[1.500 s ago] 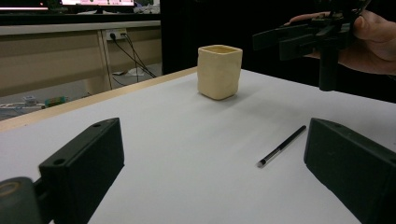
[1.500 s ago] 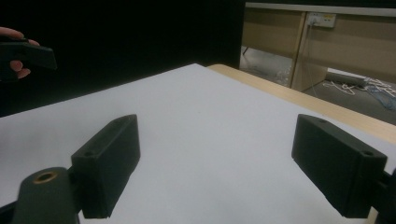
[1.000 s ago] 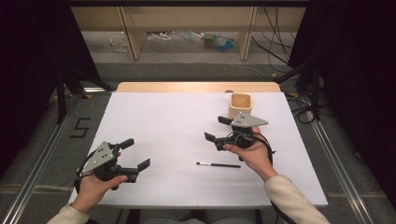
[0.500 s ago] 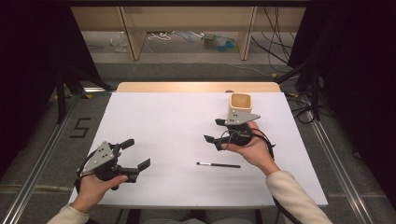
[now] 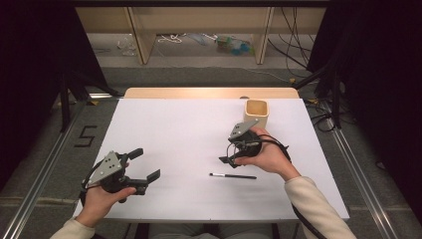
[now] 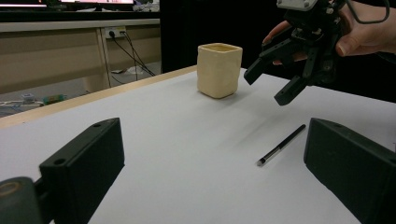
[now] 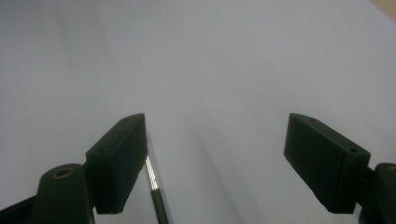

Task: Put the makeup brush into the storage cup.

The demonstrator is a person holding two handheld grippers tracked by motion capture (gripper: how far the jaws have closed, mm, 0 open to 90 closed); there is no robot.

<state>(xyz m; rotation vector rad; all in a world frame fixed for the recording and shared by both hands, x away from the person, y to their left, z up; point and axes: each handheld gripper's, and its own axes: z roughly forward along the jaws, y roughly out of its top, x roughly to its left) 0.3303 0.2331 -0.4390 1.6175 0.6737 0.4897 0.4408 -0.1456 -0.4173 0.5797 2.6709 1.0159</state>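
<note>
Near the right middle of the white counter [image 5: 174, 124], our right gripper [image 5: 231, 149] now tips its jaws down toward the thin black pen with a silver tip [image 5: 233, 176], which lies flat on the bare surface just in front of the hand. A second ago that gripper sat further back, close beside the pale yellow square cup [image 5: 256, 112], held more level; since then it has come a little toward us and pitched down, and its jaws have eased in slightly from full spread — they stand wide apart, with nothing between them. We read this as lining up for a pick of the pen, the cup being the likely place for it, though the pen itself has not shifted. Our left gripper [image 5: 145, 167] rests at the near left of the counter, jaws wide and empty, unmoved. The high view gives us the layout: pen between hand and counter edge, cup behind the hand, well apart from the pen. The left gripper view shows what that one cannot — the right gripper [image 6: 279, 83] hanging clear above the counter, not touching, with the pen [image 6: 281, 144] below it and nearer to us. The right gripper view adds the fine alignment: the pen [image 7: 154, 184] runs just beside the left-hand jaw rather than centred, so a small sideways shift seems needed before closing.
</note>
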